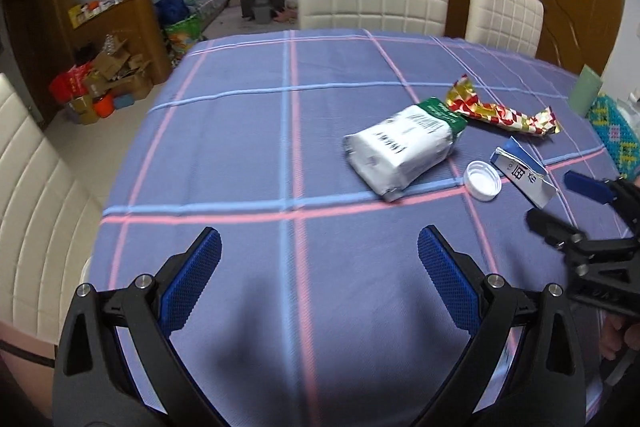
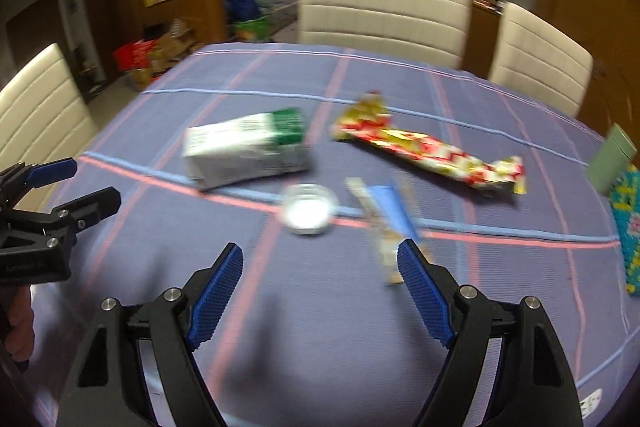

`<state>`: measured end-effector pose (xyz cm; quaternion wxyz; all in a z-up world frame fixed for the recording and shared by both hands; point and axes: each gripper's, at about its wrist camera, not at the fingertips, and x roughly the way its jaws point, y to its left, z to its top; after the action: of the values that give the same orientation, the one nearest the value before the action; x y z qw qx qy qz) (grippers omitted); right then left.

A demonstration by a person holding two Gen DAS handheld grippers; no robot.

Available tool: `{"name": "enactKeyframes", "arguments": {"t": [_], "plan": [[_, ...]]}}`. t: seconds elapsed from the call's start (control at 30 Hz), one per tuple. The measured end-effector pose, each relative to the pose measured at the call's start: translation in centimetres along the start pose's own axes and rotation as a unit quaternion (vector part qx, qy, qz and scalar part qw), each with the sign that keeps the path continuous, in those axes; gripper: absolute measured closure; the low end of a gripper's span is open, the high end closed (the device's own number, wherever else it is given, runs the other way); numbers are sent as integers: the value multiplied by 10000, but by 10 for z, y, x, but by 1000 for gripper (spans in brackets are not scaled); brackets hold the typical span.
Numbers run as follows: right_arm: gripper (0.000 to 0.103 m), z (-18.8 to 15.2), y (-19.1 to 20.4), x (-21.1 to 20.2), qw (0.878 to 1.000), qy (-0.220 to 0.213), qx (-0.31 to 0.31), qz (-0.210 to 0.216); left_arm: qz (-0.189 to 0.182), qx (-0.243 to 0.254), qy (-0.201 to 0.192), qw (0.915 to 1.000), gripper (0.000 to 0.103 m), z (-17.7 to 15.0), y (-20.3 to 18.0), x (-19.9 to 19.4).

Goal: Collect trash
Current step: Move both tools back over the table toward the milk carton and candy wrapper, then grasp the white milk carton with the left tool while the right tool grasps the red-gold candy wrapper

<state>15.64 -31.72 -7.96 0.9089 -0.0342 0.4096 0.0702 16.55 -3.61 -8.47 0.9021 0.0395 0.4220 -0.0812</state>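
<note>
text: blue-white carton [image 1: 524, 173] | Chinese characters, one reads 布 | white bag [image 1: 400, 147] print illegible

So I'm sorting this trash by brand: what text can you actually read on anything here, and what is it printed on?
"面巾": my best reading of the large characters on the torn blue and white carton; the first is uncertain.
White and green packet: dark block lettering, lying sideways, too distorted to read.
Red and gold wrapper: pattern only, no legible text.
White cap: none.
Right wrist view: all blurred.
</note>
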Motion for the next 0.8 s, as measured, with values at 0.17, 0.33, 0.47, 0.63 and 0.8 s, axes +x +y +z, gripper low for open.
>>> {"name": "enactKeyframes", "arguments": {"t": [0.17,0.33,0.47,0.63,0.8], "plan": [[25,10,-44,3,9996,-131,186,-171,73,123,12,9999,6,20,-20,26],[25,25,-71,19,9993,-206,190,-244,143,100,83,9998,6,36,-29,51],[36,34,-79,38,9994,-155,-72,-301,230,95,150,9996,6,47,-38,71],[44,43,-88,69,9992,63,-264,-289,252,249,172,9992,6,58,-56,86],[80,41,-91,82,9991,219,-362,-32,279,455,184,9984,6,61,-72,96]]}}
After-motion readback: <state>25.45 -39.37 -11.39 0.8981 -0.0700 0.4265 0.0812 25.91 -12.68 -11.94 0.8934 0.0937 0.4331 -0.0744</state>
